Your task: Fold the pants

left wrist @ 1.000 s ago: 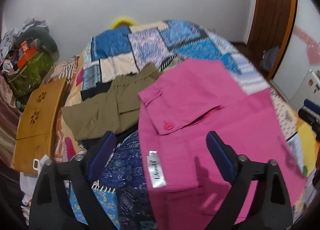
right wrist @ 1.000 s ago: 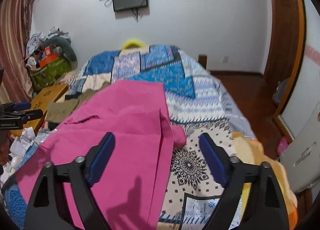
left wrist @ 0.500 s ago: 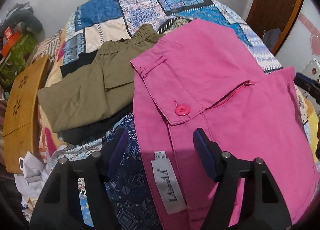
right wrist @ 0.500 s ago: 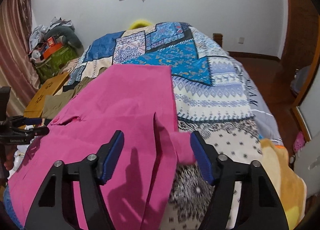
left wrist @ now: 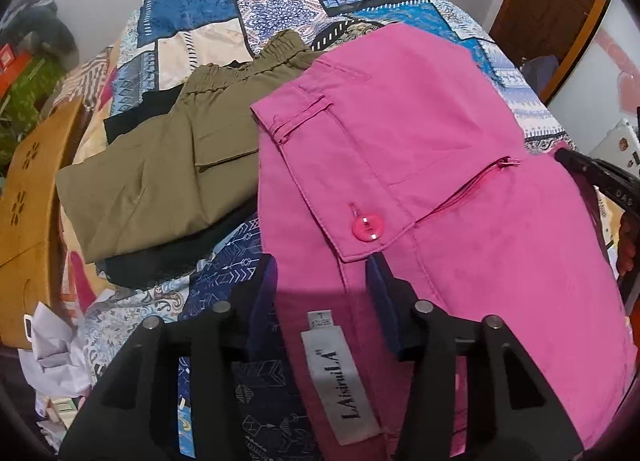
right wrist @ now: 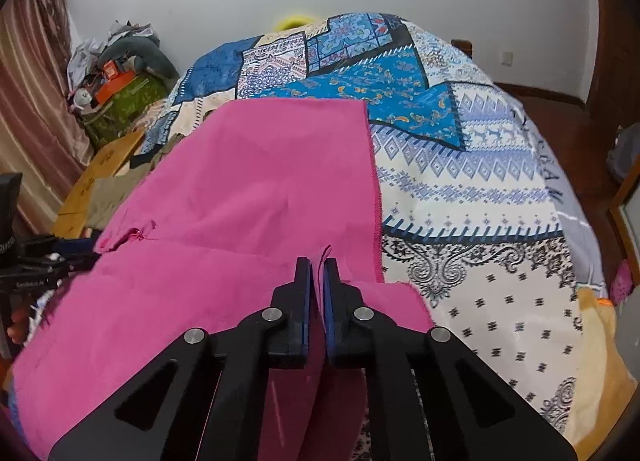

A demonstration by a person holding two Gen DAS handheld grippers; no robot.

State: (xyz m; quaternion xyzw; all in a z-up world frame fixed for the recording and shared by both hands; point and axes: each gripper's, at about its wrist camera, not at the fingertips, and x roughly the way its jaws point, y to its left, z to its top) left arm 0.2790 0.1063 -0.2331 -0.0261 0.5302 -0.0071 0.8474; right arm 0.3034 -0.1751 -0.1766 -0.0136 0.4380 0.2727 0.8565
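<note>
Pink pants (left wrist: 420, 149) x1, R gripper (right wrist: 318, 273) pinching hem, L gripper (left wrist: 322, 281) open.

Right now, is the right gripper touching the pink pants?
Touching. The right wrist view shows the right gripper with its fingers pressed nearly together on a raised fold of the pink pants.

Pink pants (left wrist: 420, 133): folded, lying flat. Waistband end runs between the left jaws; white brand label (left wrist: 340, 381) face up there, pink button (left wrist: 367, 228) just ahead. A raised fold of leg fabric (right wrist: 320, 261) sits between the right jaws.
</note>
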